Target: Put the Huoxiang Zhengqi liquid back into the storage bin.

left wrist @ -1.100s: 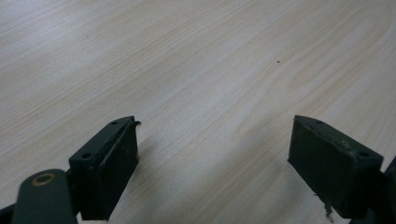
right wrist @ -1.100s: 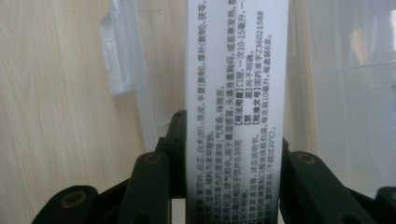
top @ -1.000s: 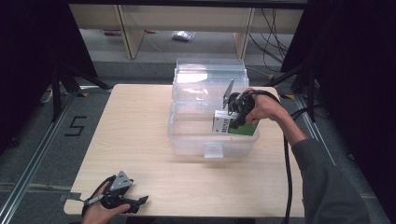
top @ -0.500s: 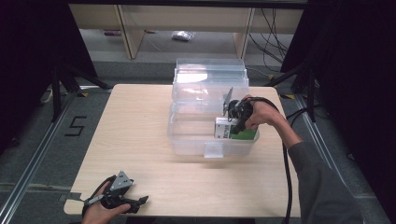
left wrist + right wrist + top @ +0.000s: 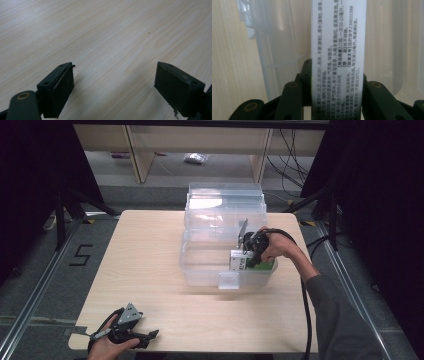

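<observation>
A white and green box [image 5: 239, 261] with printed text hangs low inside a clear plastic bin [image 5: 200, 272] at the table's middle right. My right gripper [image 5: 248, 259] reaches down into the bin from above and is shut on the box. In the right gripper view the box [image 5: 338, 50] stands between both black jaws of the right gripper [image 5: 334, 88], and the pads press its sides. My left gripper [image 5: 146, 338] lies at the table's front left corner in a hand, open. Between the wide-spread jaws of the left gripper [image 5: 115, 85] there is bare wood.
The bin's clear lid [image 5: 225, 202] stands open at its back. The light wooden table [image 5: 145, 245] has free room left of the bin. A cable [image 5: 304, 295] trails from the right gripper along the sleeve. Shelves and dark stands lie beyond the table.
My right gripper has sunk with the box, deeper into the clear bin. The left gripper has stayed where it was.
</observation>
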The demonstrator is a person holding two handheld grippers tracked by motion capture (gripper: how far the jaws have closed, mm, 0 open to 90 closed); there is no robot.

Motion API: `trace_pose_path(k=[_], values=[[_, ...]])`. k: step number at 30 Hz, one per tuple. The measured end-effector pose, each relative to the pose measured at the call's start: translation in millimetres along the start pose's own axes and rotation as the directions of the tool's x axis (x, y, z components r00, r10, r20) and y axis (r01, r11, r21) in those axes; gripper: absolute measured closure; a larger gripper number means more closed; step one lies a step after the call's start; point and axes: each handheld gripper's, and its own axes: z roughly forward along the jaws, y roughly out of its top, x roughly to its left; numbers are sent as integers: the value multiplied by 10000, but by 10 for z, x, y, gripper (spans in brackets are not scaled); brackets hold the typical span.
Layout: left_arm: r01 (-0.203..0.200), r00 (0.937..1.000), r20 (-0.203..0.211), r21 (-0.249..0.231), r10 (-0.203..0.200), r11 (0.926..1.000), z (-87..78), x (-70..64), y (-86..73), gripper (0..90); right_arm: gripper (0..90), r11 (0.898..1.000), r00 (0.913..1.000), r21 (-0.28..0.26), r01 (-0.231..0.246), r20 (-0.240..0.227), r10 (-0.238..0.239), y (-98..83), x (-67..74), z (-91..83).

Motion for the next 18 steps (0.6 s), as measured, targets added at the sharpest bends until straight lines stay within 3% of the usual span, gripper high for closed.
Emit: trace_pose_path(k=[1,2,3,10,12,18], values=[[59,10000,-24,-56,-59,10000,7,-7,0,154,648,9993,9992,85,355,160,-356,-9,-27,12],[0,10000,-76,-20,0,10000,9,-4,0,154,648,9998,9999,164,68,122,-70,-13,-2,19],[31,10000,-67,-37,-31,10000,6,-8,-1,154,648,9996,9997,143,240,7,-240,-17,-12,40],[-113,9999,-43,161,114,9998,-13,6,4,154,645,9996,9998,233,162,-106,-160,-30,-8,100],[78,10000,-43,-39,-78,10000,5,-9,1,154,643,9999,9998,90,-58,-189,60,-26,6,114],[60,9999,-105,-19,-60,10000,6,-5,1,154,637,9992,9997,332,222,-143,-217,-36,-30,139]])
